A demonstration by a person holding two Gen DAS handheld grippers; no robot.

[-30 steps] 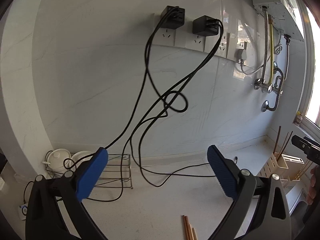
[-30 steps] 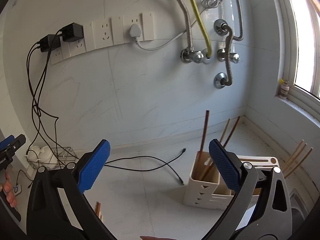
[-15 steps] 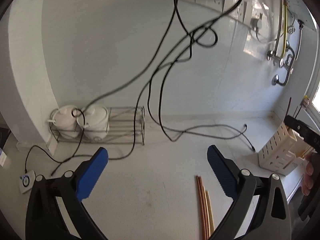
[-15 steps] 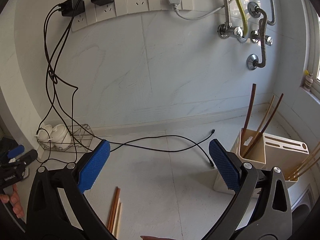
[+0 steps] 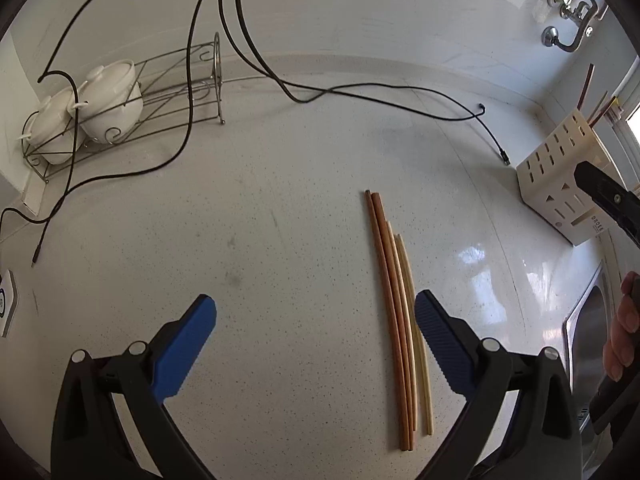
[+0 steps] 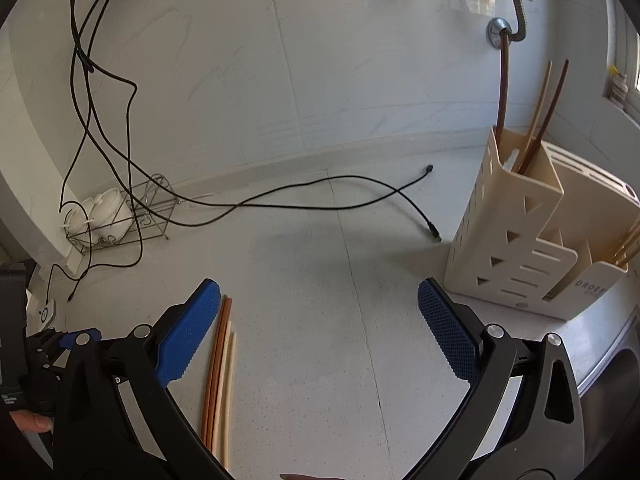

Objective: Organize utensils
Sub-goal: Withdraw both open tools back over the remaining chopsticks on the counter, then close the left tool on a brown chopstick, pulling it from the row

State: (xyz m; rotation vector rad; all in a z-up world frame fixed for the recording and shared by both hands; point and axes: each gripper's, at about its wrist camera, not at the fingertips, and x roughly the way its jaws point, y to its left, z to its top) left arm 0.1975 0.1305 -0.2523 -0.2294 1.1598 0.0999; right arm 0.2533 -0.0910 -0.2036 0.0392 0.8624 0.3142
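Left wrist view: left gripper (image 5: 316,326) jaws apart and empty, bare speckled surface (image 5: 248,240) between them; 4 chopsticks (image 5: 396,312) lie lower right. Right gripper (image 6: 320,320) jaws apart too; utensil holder (image 6: 520,232) stands at right edge.

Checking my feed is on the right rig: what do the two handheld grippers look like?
Both match: the left gripper and right gripper have black plastic frames with silver pivot screws and two fingers faced with textured blue pads. No cables or markings are visible on them. Only fingertips of the person's hands show; no sleeves are in view.
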